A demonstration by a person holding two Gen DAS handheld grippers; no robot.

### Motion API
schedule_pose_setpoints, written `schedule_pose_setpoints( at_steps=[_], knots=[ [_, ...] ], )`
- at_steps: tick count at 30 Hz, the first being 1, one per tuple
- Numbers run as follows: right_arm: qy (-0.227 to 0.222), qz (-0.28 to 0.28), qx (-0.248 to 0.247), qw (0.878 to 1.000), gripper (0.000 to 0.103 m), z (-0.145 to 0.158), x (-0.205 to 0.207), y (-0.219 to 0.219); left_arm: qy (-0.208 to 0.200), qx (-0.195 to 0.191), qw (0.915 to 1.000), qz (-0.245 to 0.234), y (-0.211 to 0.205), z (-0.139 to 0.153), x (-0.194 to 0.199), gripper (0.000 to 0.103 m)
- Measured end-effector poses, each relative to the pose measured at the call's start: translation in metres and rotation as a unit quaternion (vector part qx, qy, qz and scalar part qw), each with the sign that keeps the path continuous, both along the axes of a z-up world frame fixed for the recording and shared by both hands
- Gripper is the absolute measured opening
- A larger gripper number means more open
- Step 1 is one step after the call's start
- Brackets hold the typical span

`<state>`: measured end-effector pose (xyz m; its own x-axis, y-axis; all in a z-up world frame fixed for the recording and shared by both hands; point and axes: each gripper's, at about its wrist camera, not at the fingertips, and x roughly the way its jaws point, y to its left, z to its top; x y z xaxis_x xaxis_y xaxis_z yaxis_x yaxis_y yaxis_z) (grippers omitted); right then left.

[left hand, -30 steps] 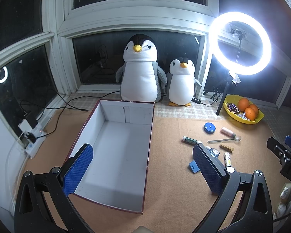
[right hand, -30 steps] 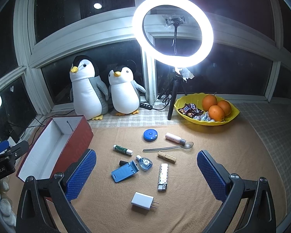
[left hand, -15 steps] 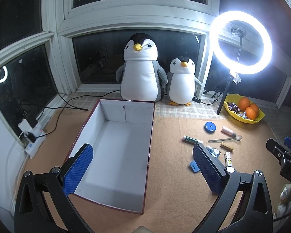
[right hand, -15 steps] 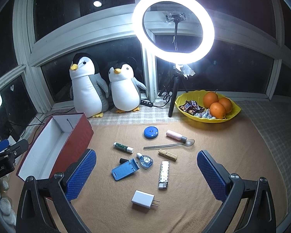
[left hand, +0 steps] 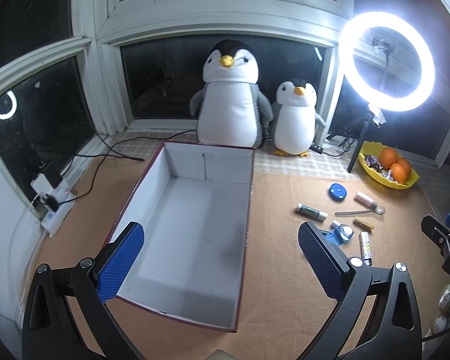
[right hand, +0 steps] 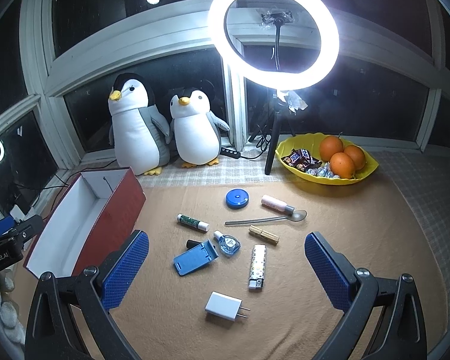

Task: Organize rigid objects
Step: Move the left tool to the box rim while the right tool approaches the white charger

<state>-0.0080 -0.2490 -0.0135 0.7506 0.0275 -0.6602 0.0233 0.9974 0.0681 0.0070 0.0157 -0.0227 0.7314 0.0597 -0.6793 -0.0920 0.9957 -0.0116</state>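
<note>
Your left tool (left hand: 220, 258) hangs wide apart above the red box (left hand: 192, 228), whose white inside holds nothing. Your right tool (right hand: 226, 267) is spread just as wide over the scattered items on the tan mat (right hand: 330, 228): blue holder (right hand: 195, 257), lighter (right hand: 257, 267), white charger (right hand: 224, 306), spoon (right hand: 267, 218), blue disc (right hand: 237, 198). Bare mat lies right of the lighter and between box and items. Since a second ago both views have crept slightly forward; nothing on the mat has shifted.
</note>
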Motion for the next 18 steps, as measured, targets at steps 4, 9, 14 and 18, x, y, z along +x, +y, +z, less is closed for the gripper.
schedule_pose_setpoints(
  at_steps=[4,9,14,18],
  knots=[
    [0.004,0.002,0.001,1.000,0.103,-0.004,0.003,0.000,0.013,0.000,0.9997,0.021,0.016,-0.009,0.004,0.102],
    [0.010,0.008,0.007,1.000,0.103,-0.012,0.007,0.000,0.033,-0.009,0.9979,0.055,0.040,-0.024,0.008,0.101],
    [0.016,0.017,0.000,1.000,0.103,-0.021,0.013,0.004,0.047,-0.001,0.9957,0.080,0.059,-0.036,0.009,0.101],
    [0.026,0.023,0.002,0.999,0.103,-0.030,0.017,0.005,0.062,-0.003,0.9924,0.107,0.081,-0.046,0.010,0.099]
  ],
)
